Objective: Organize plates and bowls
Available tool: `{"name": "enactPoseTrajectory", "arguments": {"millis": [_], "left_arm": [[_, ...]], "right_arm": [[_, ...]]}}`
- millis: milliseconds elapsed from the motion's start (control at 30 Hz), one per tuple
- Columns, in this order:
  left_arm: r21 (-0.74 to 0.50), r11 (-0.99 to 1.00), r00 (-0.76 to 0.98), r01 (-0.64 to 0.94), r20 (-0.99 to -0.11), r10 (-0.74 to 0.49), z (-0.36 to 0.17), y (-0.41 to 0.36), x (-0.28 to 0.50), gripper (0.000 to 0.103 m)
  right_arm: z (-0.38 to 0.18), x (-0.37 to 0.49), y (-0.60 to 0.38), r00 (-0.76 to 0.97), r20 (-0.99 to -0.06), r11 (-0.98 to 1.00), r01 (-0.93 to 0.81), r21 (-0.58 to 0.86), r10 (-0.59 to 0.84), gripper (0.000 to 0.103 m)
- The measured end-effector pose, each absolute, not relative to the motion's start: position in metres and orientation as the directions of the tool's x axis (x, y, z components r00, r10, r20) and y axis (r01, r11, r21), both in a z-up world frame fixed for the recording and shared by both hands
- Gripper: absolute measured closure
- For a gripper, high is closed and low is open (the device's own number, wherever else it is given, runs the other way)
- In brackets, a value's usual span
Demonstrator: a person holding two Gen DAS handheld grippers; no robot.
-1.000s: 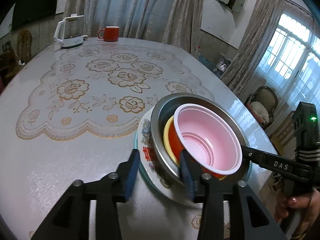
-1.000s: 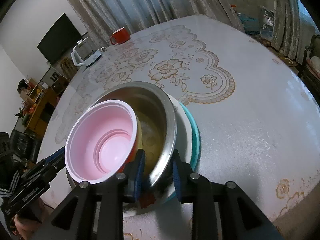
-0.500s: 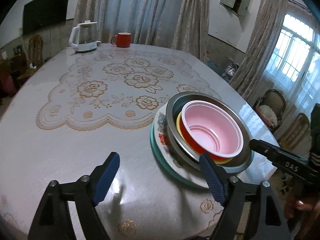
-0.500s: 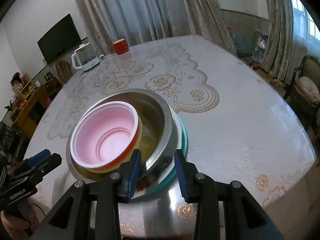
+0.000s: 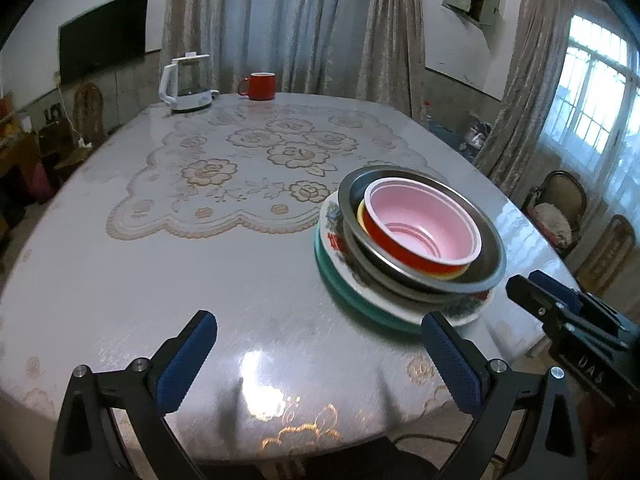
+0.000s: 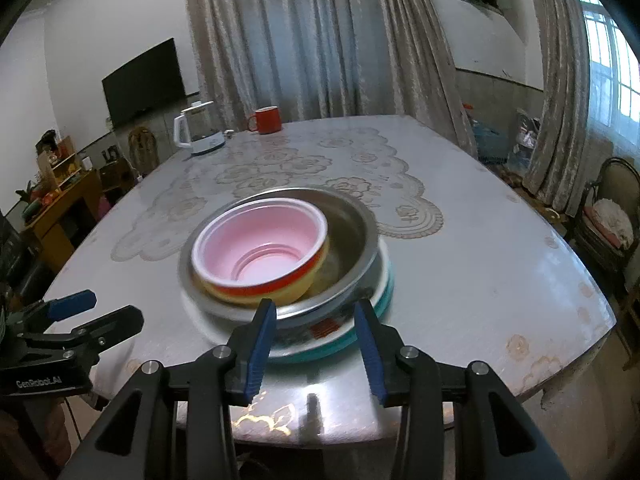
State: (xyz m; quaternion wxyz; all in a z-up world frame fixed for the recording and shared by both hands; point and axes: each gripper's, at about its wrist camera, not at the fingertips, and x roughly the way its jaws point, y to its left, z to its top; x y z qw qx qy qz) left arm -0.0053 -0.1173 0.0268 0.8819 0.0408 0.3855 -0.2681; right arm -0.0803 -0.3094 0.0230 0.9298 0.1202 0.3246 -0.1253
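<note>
Nesting looks done: pink bowl [image 5: 424, 224] sits inside a red-walled bowl [image 5: 404, 254], that inside a yellow bowl [image 5: 362, 216], all in the steel bowl [image 5: 490, 256], which rests on a floral plate [image 5: 330, 216] over a teal plate [image 5: 340, 284]. Stack sits lower right of centre in left wrist view, centre of frame in right wrist view, near the table [image 5: 200, 272] edge closest to both cams. No other plates or bowls seen loose on the table, so judged nothing left to gather; kettle [image 5: 186, 82] and red mug [image 5: 258, 86] stand well apart at top of frame, not part of the job.

Left gripper [image 5: 316, 358]: jaws have just been opening, now spread very wide, nothing between them, only bare tabletop. Pads clear of the stack, which lies just beyond the right-hand pad. Points down at a slant toward the table.

Right gripper [image 6: 316, 350]: jaws have just been opening, now part open. Plate rims show in the gap, but pads press on nothing. Slanted down as well.

Judgement: both tools off the stack, task at or near its end.
</note>
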Motion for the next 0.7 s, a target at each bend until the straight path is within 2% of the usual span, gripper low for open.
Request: {"name": "enactPoseTrajectory", "arguments": {"millis": [133, 300, 533, 700], "left_arm": [[-0.146, 0.854, 0.563, 0.499, -0.694, -0.448, 0.027, -0.109, -0.014, 0.000], [-0.102, 0.878, 0.626, 0.468, -0.662, -0.411, 0.033, -0.102, -0.022, 0.000], [-0.017, 0.898, 0.683, 0.440, -0.643, -0.347, 0.034, -0.105, -0.031, 0.000], [0.004, 0.909, 0.690, 0.417, -0.652, -0.313, 0.032, -0.106, -0.028, 0.000]], "right_arm": [[0.020, -0.085, -0.296, 0.768, -0.618, 0.944, 0.305, 0.124, -0.167, 0.062], [0.020, -0.094, -0.290, 0.778, -0.597, 0.936, 0.330, 0.124, -0.195, 0.062], [0.007, -0.094, -0.277, 0.756, -0.637, 0.944, 0.301, 0.139, -0.147, 0.062], [0.007, -0.095, -0.272, 0.760, -0.634, 0.949, 0.286, 0.131, -0.142, 0.062]]}}
